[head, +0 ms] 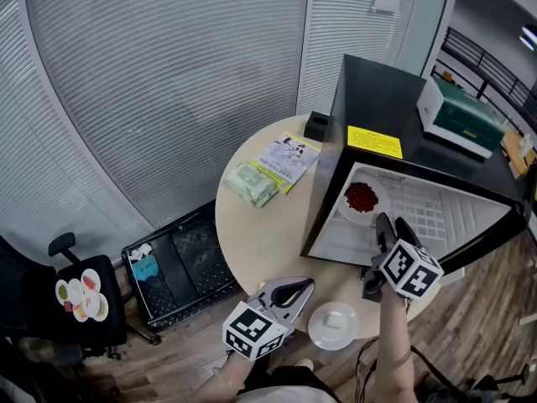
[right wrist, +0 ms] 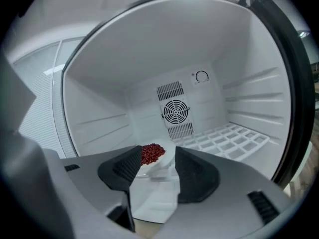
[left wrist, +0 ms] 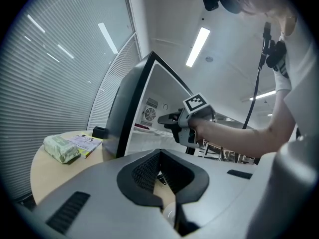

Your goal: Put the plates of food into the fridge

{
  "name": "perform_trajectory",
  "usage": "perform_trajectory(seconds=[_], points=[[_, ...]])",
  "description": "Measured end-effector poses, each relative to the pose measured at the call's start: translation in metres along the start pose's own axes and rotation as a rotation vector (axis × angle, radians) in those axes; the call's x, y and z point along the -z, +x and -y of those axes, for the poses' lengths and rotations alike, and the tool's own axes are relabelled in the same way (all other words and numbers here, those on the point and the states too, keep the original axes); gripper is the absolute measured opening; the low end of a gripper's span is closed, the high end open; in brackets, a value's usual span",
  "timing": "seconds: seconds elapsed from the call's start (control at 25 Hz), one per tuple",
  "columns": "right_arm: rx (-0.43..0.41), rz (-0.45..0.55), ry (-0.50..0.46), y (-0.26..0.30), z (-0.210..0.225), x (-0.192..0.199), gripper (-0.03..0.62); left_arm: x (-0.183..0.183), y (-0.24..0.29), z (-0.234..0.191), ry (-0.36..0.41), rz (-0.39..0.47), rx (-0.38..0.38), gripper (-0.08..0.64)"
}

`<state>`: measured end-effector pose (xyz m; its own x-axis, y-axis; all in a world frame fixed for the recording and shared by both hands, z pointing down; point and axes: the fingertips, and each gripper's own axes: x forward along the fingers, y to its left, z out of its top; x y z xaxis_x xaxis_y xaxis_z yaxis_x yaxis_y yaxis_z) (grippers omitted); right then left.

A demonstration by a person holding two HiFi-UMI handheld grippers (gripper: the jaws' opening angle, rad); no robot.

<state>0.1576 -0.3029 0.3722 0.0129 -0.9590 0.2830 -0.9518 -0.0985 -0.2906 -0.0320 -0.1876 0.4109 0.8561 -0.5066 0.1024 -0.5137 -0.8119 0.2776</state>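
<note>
An office: slatted blinds [head: 168, 74], swivel chair [head: 113, 319], ceiling strip lights [left wrist: 198, 46].

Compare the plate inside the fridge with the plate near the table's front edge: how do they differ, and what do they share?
Place: the fridge plate sits inside the open fridge; the table plate rests outside, on the table. Contents: the fridge plate carries a heap of red food; the table plate shows only white. The open right gripper points at the fridge plate, not the table plate. Both are round and white.
</note>
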Motion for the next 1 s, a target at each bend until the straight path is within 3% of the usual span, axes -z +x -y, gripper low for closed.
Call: perform_trajectory(seconds=[0.12, 0.24, 0.52, 0.68, 0.88, 1.0], points=[[-0.008, 0.036, -0.011, -0.020, -0.003, -0.002, 0.207, 0.000, 0.003, 0.008, 0.009, -0.006, 0.021, 0.005], [0.012, 0.083, -0.024, -0.040, -0.001, -0.003, 0.028, 0.000, 0.008, 0.016, 0.018, -0.013, 0.041, 0.005], [-0.033, 0.136, -0.104, -0.084, -0.011, 0.013, 0.011, 0.004, 0.018, 0.047, 0.044, -0.022, 0.103, 0.005], [-0.054, 0.138, -0.078, -0.111, -0.012, 0.035, 0.009, 0.009, 0.019, 0.067, 0.054, -0.029, 0.132, 0.005], [-0.007, 0.122, -0.178, -0.151, -0.012, 0.082, 0.009, 0.018, 0.016, 0.082, 0.067, -0.036, 0.148, 0.005], [0.012, 0.072, -0.170, -0.174, -0.010, 0.121, 0.009, 0.020, 0.016, 0.087, 0.048, -0.016, 0.155, 0.005]])
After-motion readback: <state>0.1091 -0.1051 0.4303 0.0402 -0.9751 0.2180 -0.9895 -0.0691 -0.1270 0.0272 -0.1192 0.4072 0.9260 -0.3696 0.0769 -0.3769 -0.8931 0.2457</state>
